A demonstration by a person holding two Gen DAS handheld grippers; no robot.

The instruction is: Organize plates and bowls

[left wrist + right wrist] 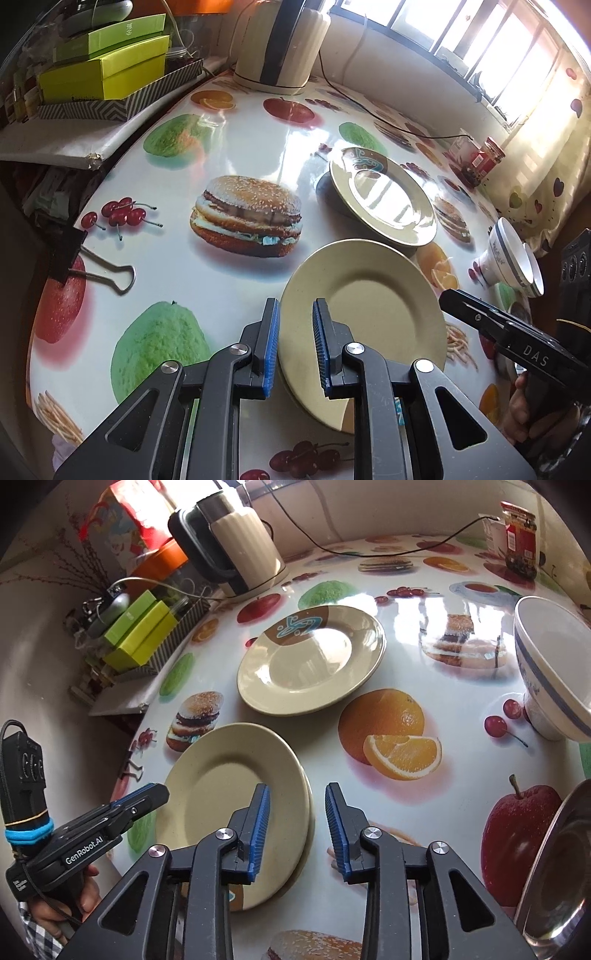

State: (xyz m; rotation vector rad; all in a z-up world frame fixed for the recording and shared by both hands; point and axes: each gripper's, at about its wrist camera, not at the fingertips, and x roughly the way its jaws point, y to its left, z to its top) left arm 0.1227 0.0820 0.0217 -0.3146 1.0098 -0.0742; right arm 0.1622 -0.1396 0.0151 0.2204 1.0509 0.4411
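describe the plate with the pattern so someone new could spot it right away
Start at the cream electric kettle at the far edge of the fruit-print table. Just in front of it lies a glossy cream plate, flat on the table. Unlike the plain matte plate nearer the grippers, it has a brown patch with a turquoise squiggle on its rim.

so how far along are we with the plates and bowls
Early on. Done: the plain plate sits on a lower plate. In hand: the left claw grips the plain plate's rim; the right claw stands open at its other edge. Left: the far plate lies alone, and the bowl and metal dish stand apart.
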